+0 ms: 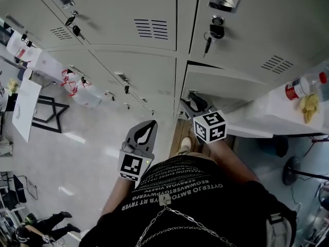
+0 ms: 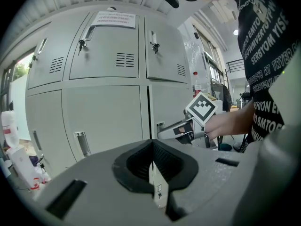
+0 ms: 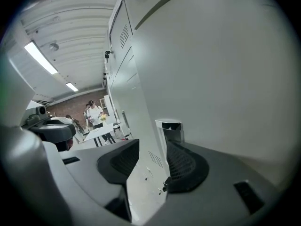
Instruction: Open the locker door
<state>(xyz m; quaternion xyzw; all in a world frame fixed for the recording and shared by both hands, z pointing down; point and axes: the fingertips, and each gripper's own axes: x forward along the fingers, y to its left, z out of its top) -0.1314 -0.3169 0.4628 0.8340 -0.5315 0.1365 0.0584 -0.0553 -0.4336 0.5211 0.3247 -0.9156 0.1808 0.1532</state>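
Both fingers clenched, empty — left gripper [image 2: 153,149] | right gripper [image 3: 153,149]: fingers grasping locker door [image 3: 143,178] edge, own view only

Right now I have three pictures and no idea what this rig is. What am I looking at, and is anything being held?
There is no robot. A person stands before grey lockers with a two-jaw claw in each hand. One picture comes from a head camera looking down. The other two come from cameras riding on each claw. The right claw grips the edge of a lower locker door, which stands ajar, close to its handle. The left claw is shut and holds nothing.
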